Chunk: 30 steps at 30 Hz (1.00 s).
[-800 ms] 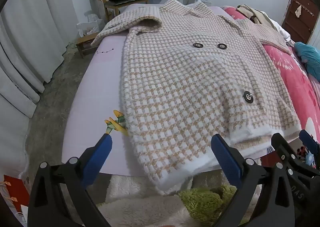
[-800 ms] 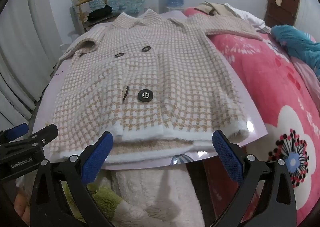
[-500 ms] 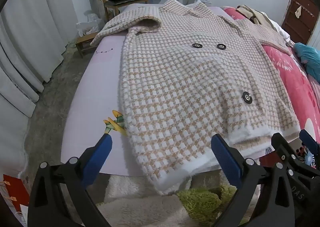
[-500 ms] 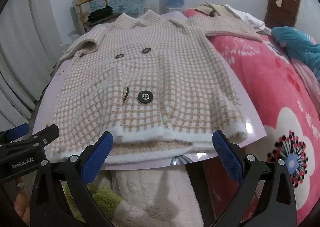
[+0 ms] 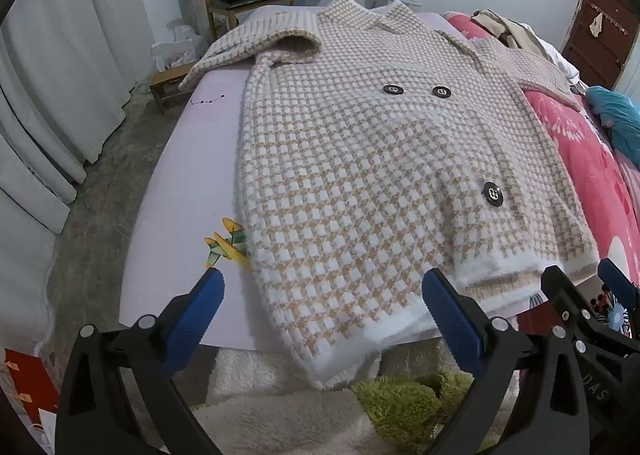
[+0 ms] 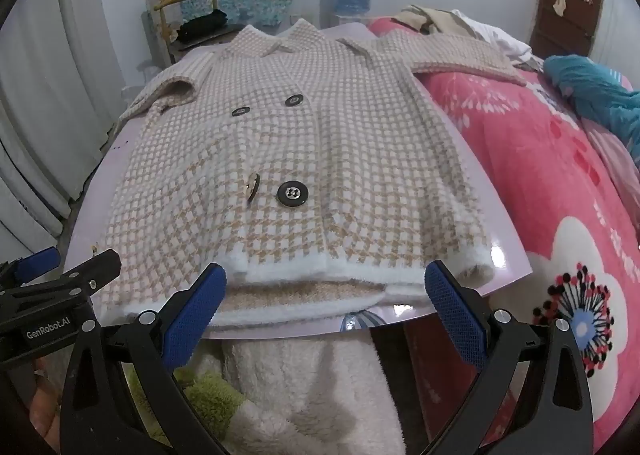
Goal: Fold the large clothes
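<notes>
Nothing has moved since a moment ago. My left fingers (image 5: 322, 305) and right fingers (image 6: 326, 303) hang wide apart, empty, just short of the hem of the checked coat (image 5: 360, 159), which lies flat on the bed (image 5: 188, 191).

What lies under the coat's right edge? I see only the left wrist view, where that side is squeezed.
Observer: In the right wrist view the coat lies on a pale purple board whose right edge rests on a pink blanket.
Operator: How many buttons are near the hem?
Observer: Two: a flat black button, and a second button left of it, turned on edge.
Operator: Is the right gripper holding the hem?
Observer: No. The right gripper is open, with the white hem just beyond its pads.
</notes>
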Available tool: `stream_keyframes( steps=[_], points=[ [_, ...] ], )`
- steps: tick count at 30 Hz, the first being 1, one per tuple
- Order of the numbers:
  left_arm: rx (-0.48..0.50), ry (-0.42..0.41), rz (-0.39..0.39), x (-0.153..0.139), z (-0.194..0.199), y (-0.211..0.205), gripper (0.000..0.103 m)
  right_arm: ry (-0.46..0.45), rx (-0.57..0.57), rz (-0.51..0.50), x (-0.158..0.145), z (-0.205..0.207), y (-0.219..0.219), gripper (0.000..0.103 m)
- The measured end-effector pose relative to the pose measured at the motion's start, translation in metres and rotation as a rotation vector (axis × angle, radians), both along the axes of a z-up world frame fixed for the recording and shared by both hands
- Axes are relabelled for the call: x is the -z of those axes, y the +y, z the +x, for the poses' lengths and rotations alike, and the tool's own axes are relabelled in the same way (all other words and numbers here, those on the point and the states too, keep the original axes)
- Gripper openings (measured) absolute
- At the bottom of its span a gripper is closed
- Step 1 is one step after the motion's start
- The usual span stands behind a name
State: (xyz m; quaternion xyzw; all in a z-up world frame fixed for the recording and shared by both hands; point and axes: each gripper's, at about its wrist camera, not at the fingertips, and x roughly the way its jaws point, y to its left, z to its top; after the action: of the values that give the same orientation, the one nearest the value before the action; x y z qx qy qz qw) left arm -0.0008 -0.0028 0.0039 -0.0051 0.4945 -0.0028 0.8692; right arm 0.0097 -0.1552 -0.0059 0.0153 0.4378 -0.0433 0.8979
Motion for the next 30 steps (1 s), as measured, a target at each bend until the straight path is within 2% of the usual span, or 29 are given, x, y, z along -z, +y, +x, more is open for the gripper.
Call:
stream_keyframes(
  steps=[30],
  points=[
    [0.001,0.002,-0.007,0.0022,0.0005,-0.0016,0.097,-0.003,-0.007,-0.016,-0.0025,-0.0036,0.005,0.095]
  ],
)
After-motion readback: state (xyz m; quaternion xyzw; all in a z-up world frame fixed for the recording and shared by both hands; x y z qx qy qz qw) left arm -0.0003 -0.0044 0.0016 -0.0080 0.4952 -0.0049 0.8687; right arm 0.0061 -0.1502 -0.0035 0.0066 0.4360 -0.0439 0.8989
